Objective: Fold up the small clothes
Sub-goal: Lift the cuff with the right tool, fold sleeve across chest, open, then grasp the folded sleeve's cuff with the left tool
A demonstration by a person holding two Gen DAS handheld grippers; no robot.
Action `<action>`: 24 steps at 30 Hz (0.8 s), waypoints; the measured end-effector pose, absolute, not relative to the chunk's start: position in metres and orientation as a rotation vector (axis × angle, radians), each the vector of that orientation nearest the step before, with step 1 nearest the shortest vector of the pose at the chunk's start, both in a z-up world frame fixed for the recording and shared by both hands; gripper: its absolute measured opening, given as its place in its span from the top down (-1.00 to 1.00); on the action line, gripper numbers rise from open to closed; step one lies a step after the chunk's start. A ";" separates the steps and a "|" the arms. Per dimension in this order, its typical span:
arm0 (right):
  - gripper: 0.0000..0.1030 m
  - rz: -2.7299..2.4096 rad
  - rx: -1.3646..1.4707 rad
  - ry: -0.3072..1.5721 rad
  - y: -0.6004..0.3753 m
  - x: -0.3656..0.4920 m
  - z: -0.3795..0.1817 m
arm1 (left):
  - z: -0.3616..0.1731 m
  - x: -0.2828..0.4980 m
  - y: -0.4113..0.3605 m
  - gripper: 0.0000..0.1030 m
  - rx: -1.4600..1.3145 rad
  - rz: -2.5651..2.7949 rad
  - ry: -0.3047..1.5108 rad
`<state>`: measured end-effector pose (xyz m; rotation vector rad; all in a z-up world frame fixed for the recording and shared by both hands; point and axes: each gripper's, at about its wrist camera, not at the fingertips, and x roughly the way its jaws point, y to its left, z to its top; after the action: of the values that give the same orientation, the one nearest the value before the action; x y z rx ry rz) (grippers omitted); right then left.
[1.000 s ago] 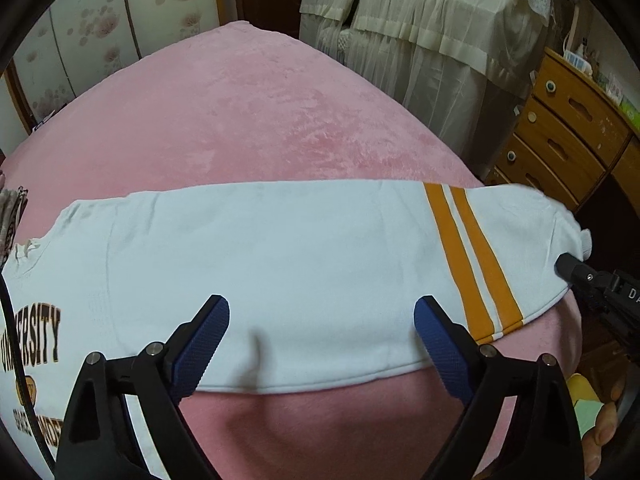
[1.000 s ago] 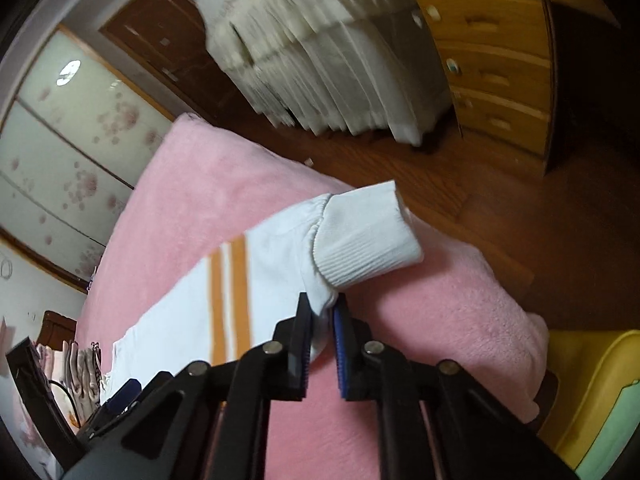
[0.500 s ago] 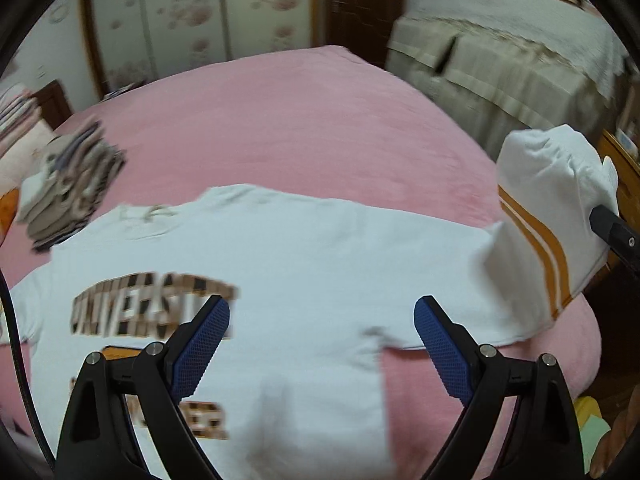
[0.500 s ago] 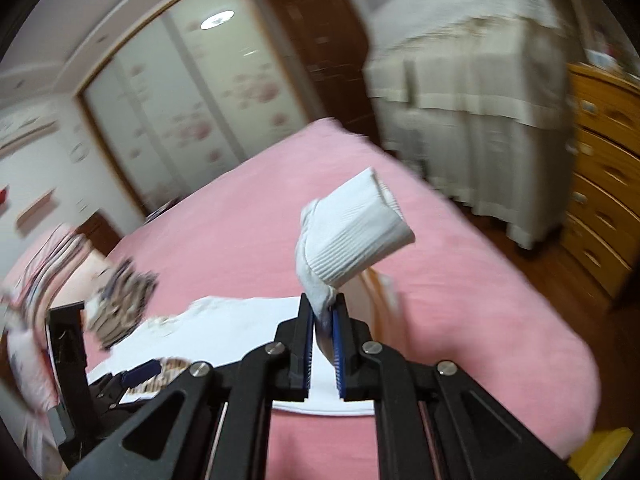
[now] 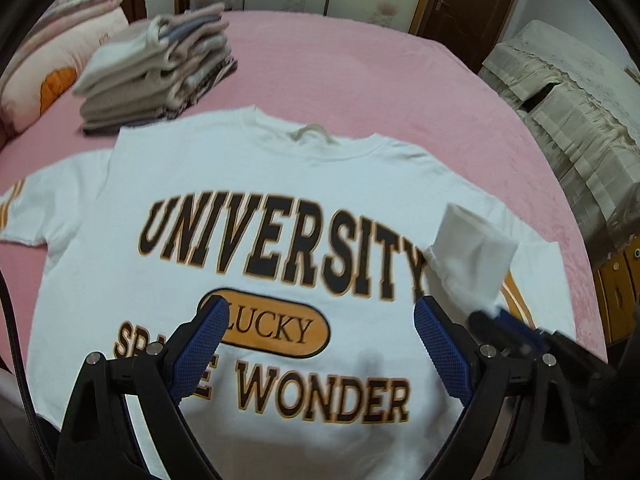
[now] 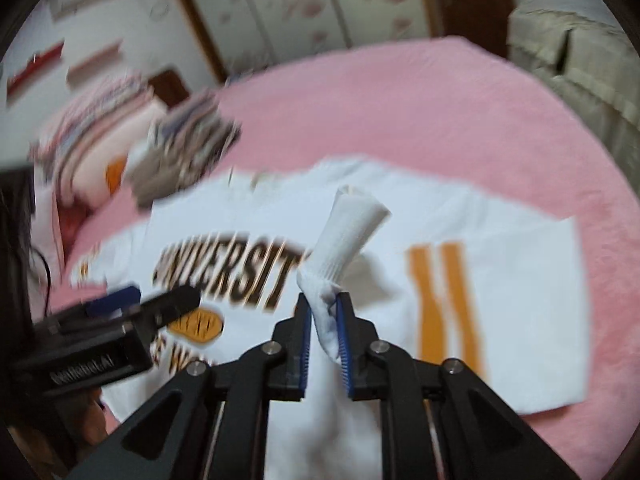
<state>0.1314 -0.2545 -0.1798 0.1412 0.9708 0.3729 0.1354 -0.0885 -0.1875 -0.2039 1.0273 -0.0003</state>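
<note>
A white sweatshirt (image 5: 280,200) printed "UNIVERSITY" lies chest up on the pink bed (image 5: 360,60). Its orange-striped sleeve (image 6: 444,300) is folded in over the body. The ribbed cuff (image 6: 352,232) stands up between the blue pads of my right gripper (image 6: 324,304). Those jaws are opening, and the cloth sits loosely in the widened gap. In the left wrist view the same cuff (image 5: 472,252) rises at the right, with the right gripper (image 5: 500,320) blurred under it. My left gripper (image 5: 320,308) hovers wide open over the orange "LUCKY" badge, holding nothing.
A stack of folded clothes (image 5: 160,68) sits at the far left of the bed, next to a pile of pillows and quilts (image 5: 52,60). Cloth-covered furniture (image 5: 560,100) and a wooden dresser (image 5: 616,292) stand off the right edge. Wardrobe doors line the back wall.
Both grippers swept left across the bed. The right one carried the cuff from the bed's edge onto the chest, folding the striped sleeve over, and its jaws have widened.
</note>
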 end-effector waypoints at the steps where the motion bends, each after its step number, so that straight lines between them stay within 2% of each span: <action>1: 0.44 0.391 0.137 0.988 -0.249 0.130 -0.184 | -0.192 0.136 -0.087 -0.81 -0.212 -0.002 1.036; 3: 0.37 0.416 0.128 1.013 -0.242 0.124 -0.189 | -0.200 0.137 -0.082 -0.81 -0.235 -0.010 1.056; 8: 0.36 0.420 0.102 1.037 -0.240 0.106 -0.192 | -0.210 0.141 -0.075 -0.81 -0.289 -0.061 1.071; 9: 0.36 0.417 0.108 1.037 -0.244 0.101 -0.190 | -0.211 0.142 -0.074 -0.78 -0.300 -0.078 1.073; 16: 0.37 0.350 0.161 1.031 -0.287 0.073 -0.179 | -0.231 0.144 -0.088 -0.27 -0.420 -0.270 1.154; 24: 0.37 0.295 0.237 1.034 -0.315 0.061 -0.179 | -0.261 0.138 -0.099 -0.23 -0.652 -0.381 1.204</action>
<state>0.0610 -0.3154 -0.1789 0.2367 1.0340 0.2954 0.1379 -0.0987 -0.2608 -0.6522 1.2041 -0.3811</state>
